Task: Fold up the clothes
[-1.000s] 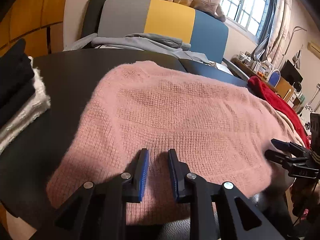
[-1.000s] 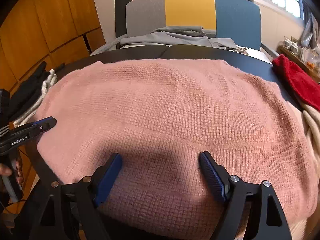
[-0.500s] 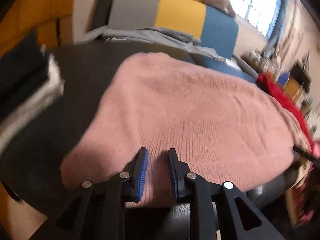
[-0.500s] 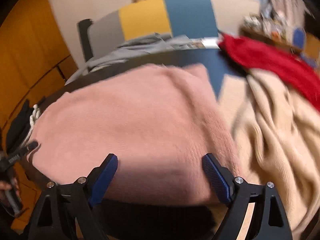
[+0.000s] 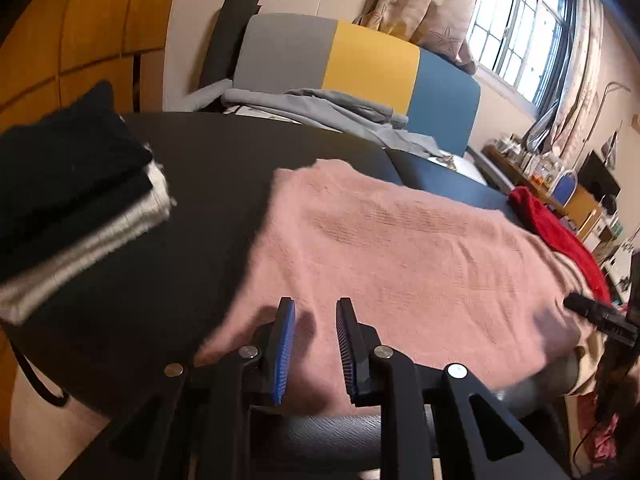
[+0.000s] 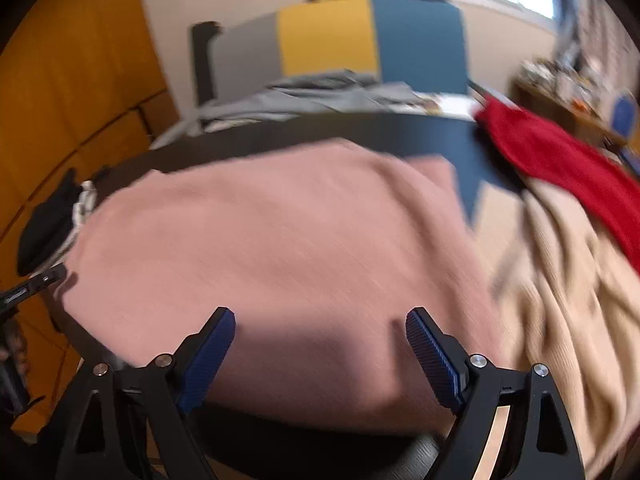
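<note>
A pink knitted sweater (image 5: 400,248) lies folded flat on the black round table (image 5: 208,168). My left gripper (image 5: 316,304) hovers over the sweater's near left edge, its blue pads a narrow gap apart with nothing between them. In the right wrist view, my right gripper (image 6: 320,314) stands wide open over the near right part of the pink sweater (image 6: 280,240), holding nothing. That view is blurred by motion. Each gripper's tip shows at the edge of the other's view: right gripper (image 5: 592,312), left gripper (image 6: 36,284).
A stack of folded black and grey-white clothes (image 5: 60,200) sits on the table's left. A red garment (image 6: 560,160) and a beige knit (image 6: 560,280) lie heaped at the right. Behind the table stands a grey, yellow and blue chair (image 5: 360,64) with a grey garment (image 5: 320,108).
My left gripper has shifted left along the sweater's near edge and my right gripper has shifted right toward the beige knit. Neither gripper's opening has changed.
</note>
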Demonstrator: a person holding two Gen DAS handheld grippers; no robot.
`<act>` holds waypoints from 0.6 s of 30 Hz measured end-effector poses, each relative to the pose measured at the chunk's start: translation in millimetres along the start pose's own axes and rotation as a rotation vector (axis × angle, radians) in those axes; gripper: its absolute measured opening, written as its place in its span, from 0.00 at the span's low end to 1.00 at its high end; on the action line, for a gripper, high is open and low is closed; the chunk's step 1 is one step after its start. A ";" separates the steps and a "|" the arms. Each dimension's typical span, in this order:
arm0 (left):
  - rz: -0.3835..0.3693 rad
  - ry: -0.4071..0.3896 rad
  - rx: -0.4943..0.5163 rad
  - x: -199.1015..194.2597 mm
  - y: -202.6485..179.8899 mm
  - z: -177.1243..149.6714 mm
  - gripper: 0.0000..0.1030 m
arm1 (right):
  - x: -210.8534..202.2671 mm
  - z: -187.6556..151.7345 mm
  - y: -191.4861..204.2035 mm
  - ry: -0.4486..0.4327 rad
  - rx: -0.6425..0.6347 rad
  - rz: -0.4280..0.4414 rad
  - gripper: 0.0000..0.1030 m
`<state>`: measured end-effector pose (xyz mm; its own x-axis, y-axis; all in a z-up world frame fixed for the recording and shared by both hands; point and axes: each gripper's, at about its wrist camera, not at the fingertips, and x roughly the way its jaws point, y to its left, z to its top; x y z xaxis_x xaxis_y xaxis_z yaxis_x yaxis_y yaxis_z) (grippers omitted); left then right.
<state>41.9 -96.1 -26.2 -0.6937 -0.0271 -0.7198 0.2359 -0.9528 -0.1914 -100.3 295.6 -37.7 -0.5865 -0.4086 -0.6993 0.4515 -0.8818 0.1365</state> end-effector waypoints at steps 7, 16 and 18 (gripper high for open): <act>0.016 0.065 -0.044 -3.0 18.7 -19.1 0.24 | 64.6 40.0 38.5 0.040 -0.110 0.005 0.88; -0.241 0.151 -0.108 -4.3 81.1 -11.1 0.29 | 82.3 30.4 27.5 0.013 -0.081 0.082 1.00; -0.318 0.173 -0.121 -2.0 85.9 -12.5 0.30 | 81.8 29.6 28.2 0.008 -0.080 0.082 1.00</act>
<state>72.1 -174.1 -49.6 -0.6224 0.3258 -0.7117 0.1132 -0.8623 -0.4936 -155.5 230.4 -70.3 -0.5399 -0.4765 -0.6939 0.5505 -0.8235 0.1372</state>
